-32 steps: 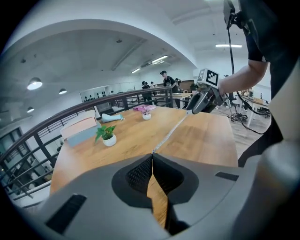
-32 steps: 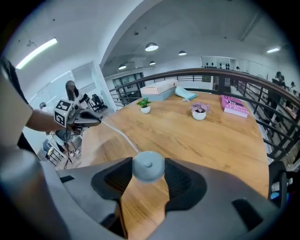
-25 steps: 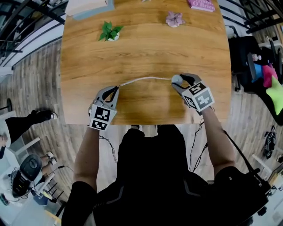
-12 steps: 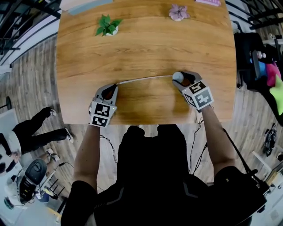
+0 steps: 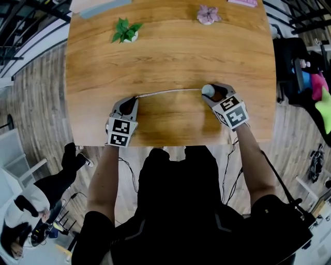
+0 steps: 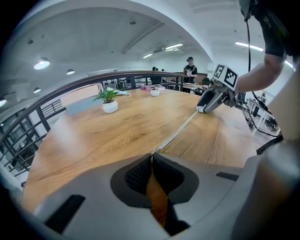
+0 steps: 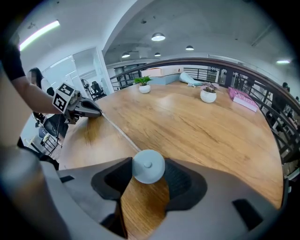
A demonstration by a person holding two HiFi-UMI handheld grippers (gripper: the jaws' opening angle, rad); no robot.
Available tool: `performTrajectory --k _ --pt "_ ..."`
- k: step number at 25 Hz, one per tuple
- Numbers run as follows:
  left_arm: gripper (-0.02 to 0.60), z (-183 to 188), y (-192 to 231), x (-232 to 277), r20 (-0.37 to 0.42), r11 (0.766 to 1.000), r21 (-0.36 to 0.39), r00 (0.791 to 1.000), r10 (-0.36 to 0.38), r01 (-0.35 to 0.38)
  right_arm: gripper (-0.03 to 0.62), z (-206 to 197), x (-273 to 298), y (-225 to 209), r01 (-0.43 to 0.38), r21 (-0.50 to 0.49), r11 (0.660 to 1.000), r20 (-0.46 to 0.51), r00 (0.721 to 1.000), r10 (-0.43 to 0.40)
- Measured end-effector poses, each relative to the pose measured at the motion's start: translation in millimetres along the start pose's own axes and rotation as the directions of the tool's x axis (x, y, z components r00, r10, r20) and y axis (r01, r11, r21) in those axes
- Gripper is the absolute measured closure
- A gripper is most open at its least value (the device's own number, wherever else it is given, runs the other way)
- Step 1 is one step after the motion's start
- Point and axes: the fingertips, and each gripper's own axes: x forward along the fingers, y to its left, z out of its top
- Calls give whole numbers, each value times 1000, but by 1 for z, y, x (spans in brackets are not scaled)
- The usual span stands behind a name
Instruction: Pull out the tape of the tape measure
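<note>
The person is holding both grippers low over the near edge of a wooden table (image 5: 170,57), each one pointing down and away from the body. The left gripper (image 5: 135,98) is pressing its jaws together on the free end of the tape (image 5: 168,92). In the left gripper view the pads are meeting with only the thin strip pinched between them at the tips. The right gripper (image 5: 211,91) is clamping the tape measure (image 7: 148,166), a small round pale grey-blue case with a button at its centre. It is sitting between the two ribbed pads and touching both, with the jaws standing wide around it. The tape is stretching from the case across to the left gripper's tips in a slightly bowed line, running low over the wood near the table's front edge. Whether it is resting on the surface cannot be told. The two grippers are standing well apart, one at each end of the drawn-out strip. At the far side of the table a small green potted plant (image 5: 125,32) and a pot with a pink flower (image 5: 208,14) are standing, well away from the tape.
</note>
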Motion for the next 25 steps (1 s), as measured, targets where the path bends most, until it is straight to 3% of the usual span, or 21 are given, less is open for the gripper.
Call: performTrajectory --k 11,14,18,25 --pt "545 0 2 1 -8 997 -63 999 -40 39 353 1 0 3 25 5 1000 -11 1000 -25" --pt "500 -1 2 -1 -19 995 -77 998 -61 60 295 4 -3 1 39 18 999 -13 999 -39" --pt "392 -4 1 -6 -45 993 -63 994 -99 96 295 13 -14 0 61 27 998 7 998 -61" --pt "382 30 17 -42 63 996 -69 996 -58 63 295 54 -61 3 90 68 994 120 988 -98"
